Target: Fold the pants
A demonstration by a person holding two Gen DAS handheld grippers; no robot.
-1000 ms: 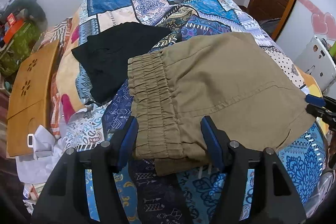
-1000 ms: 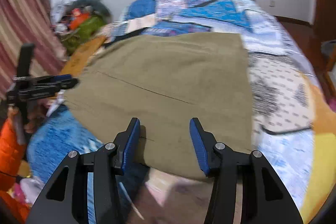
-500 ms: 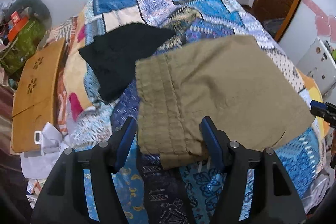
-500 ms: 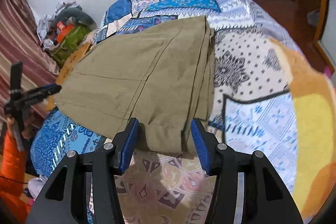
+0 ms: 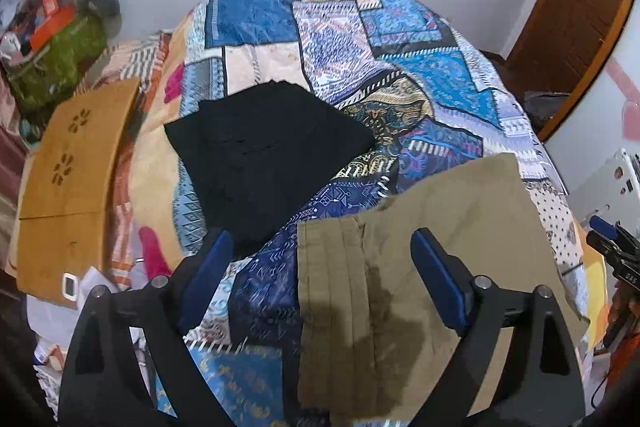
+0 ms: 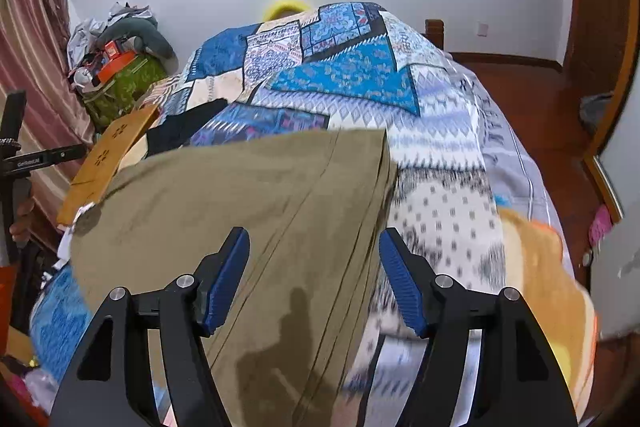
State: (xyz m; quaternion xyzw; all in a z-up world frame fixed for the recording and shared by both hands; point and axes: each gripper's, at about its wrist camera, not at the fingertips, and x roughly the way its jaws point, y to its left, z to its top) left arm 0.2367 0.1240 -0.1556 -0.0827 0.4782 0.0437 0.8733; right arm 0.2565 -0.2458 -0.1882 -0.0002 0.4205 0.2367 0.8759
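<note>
Khaki pants (image 5: 432, 267) lie folded flat on the patchwork bedspread (image 5: 360, 59), elastic waistband toward the left gripper. My left gripper (image 5: 322, 269) is open and empty, its fingers above the waistband end. My right gripper (image 6: 314, 269) is open and empty above the stacked leg edges of the pants (image 6: 248, 203). The right gripper's tip (image 5: 612, 239) shows at the right edge of the left wrist view.
A folded black garment (image 5: 268, 151) lies on the bed beyond the pants. A wooden lap table (image 5: 68, 179) leans at the bed's left side. Clutter and a green bag (image 5: 52, 59) sit by the wall. A wooden door (image 5: 576, 11) is at right.
Both grippers have pulled back from the pants and tilted up; the pants now sit lower in both views. The pants lie still on the bed.
</note>
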